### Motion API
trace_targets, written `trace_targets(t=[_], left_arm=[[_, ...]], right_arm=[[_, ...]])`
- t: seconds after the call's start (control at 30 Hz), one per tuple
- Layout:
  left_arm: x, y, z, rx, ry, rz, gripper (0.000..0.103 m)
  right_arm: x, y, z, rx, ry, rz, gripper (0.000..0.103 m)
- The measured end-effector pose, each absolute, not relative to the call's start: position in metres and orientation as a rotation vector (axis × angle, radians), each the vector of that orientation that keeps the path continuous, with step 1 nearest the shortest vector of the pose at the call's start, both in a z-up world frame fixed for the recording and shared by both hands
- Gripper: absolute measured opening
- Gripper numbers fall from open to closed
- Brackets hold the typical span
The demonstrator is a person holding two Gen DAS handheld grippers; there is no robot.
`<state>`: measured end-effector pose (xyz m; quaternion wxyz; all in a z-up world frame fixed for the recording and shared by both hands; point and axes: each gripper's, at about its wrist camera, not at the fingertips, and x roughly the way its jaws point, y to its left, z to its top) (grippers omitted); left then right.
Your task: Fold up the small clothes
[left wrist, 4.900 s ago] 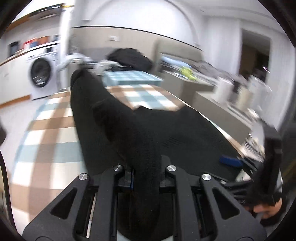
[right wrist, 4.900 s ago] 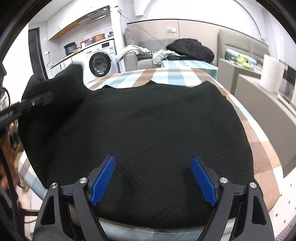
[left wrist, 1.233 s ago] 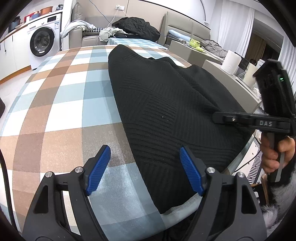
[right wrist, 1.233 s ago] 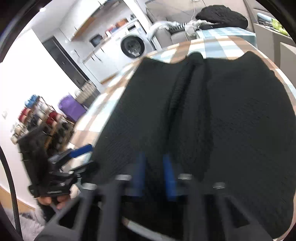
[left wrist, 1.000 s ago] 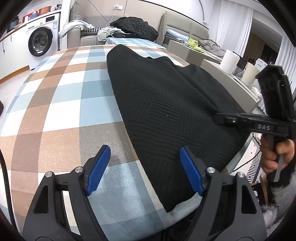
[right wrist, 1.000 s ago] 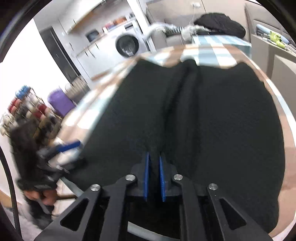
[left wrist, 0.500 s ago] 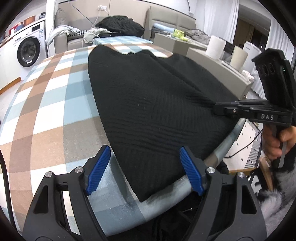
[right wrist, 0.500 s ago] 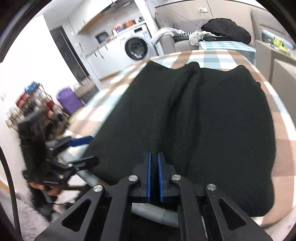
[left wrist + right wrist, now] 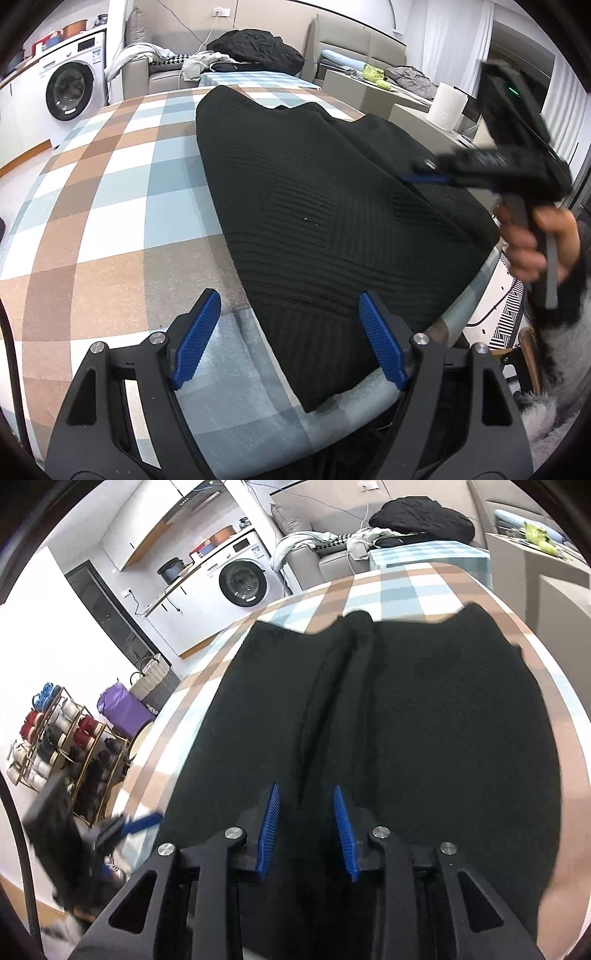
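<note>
1. My right gripper (image 9: 306,830) has its blue ribbed fingers (image 9: 266,830) a little apart and opening; a raised ridge of the black ribbed knit garment (image 9: 424,716) runs up between them toward 12 o'clock, and the pads are not pressing on it.
2. My left gripper (image 9: 290,339) has its blue fingers (image 9: 195,339) spread wide and holds nothing. They hover over the near edge of the counter; the finger at 4 o'clock is over the garment's near corner, and the one at 8 o'clock is over bare cloth.
3. The garment lies spread on the counter covered with a brown, blue and white checked cloth (image 9: 110,192). In the left wrist view it fills the half from 12 to 4 o'clock, with its near corner hanging slightly over the counter's rounded edge at 5 o'clock.
4. In the left wrist view, the right gripper shows blurred at 2 o'clock above the garment's far side, held by a hand (image 9: 532,240) at 3 o'clock.
5. In the right wrist view, the left gripper is a dark blur at 8 o'clock beside the counter edge.
6. Farther out, a white front-loading washing machine (image 9: 240,579) stands at 11 o'clock, a grey sofa heaped with clothes (image 9: 406,528) at 12 to 1 o'clock, and a wire rack of coloured spools (image 9: 55,734) at 9 o'clock.
</note>
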<state>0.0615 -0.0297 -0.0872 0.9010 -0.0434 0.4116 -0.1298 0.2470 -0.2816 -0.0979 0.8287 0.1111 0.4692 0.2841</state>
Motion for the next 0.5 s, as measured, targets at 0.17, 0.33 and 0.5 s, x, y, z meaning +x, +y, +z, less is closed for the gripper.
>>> trace_targets(t=[0.17,0.33,0.5], left_arm=[[0.065,-0.026,-0.087,-0.102,0.855,-0.259,0.075],[0.068,-0.020,-0.086,-0.118,0.851,-0.243,0.075],[0.072,-0.013,-0.086,-0.147,0.858,-0.232,0.075]], right_arm=[[0.286,-0.254,-0.104,0.183,1.037,0.577,0.033],[0.288,-0.235,-0.091,0.085,0.930,0.596,0.005],[0.285,-0.238,-0.088,0.005,0.920,0.528,0.006]])
